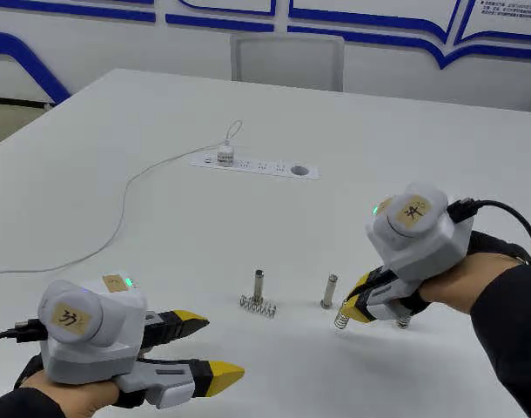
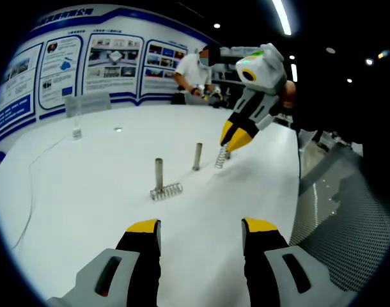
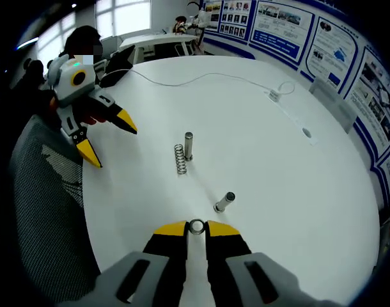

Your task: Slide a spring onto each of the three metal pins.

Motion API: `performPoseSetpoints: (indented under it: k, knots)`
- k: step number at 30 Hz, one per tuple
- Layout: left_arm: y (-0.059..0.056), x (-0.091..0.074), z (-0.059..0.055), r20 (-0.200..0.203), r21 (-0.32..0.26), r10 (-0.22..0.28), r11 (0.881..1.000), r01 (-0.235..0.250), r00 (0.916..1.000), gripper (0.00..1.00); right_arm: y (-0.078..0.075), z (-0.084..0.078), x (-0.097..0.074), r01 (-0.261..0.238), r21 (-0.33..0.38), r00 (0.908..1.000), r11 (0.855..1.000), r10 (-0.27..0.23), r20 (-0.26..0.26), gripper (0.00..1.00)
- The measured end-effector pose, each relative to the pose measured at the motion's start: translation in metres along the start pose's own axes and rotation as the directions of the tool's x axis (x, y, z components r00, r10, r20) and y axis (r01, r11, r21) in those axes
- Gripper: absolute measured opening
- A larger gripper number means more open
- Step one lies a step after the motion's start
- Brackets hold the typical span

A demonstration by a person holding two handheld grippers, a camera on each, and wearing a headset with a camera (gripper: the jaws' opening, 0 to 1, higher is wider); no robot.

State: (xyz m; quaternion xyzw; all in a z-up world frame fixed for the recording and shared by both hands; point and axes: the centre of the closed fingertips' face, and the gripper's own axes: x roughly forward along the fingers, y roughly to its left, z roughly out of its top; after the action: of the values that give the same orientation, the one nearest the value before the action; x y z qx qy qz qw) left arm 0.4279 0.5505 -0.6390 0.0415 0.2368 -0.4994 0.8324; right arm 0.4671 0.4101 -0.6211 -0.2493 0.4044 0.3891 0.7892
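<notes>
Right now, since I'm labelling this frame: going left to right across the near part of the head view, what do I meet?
In order: left gripper → first metal pin → second metal pin → right gripper, shut on a spring.

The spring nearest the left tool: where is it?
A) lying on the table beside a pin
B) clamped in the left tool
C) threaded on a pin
A: the spring lies on the table at the foot of a bare pin; the left tool is open.
</notes>
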Motion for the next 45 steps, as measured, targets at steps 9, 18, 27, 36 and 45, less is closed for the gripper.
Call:
performPoseSetpoints:
  k: [9, 18, 27, 36, 45]
  knots:
    - [0.0, 0.0, 0.001, 0.005, 0.002, 0.001, 1.0, -0.001, 1.0, 0.52, -0.006, 0.014, -0.018, 0.009, -0.012, 0.9998, 1.0, -0.009, 0.017, 0.12]
    - [0.0, -0.001, 0.002, 0.008, 0.002, 0.001, 1.0, -0.001, 1.0, 0.52, -0.016, 0.03, -0.027, 0.028, -0.019, 0.9988, 0.999, -0.027, 0.042, 0.12]
    - [0.0, -0.002, 0.002, 0.006, -0.001, 0.003, 1.0, -0.003, 1.0, 0.52, -0.029, 0.043, -0.024, 0.046, -0.023, 0.9978, 0.999, -0.044, 0.05, 0.12]
    - [0.001, -0.003, 0.001, 0.004, -0.006, 0.008, 1.0, -0.008, 1.0, 0.52, -0.035, 0.041, -0.014, 0.037, -0.012, 0.9987, 0.999, -0.036, 0.035, 0.12]
    - [0.001, -0.003, 0.001, 0.003, -0.01, 0.011, 1.0, -0.011, 0.9999, 0.52, -0.036, 0.038, -0.009, 0.029, -0.004, 0.9994, 1.0, -0.029, 0.019, 0.12]
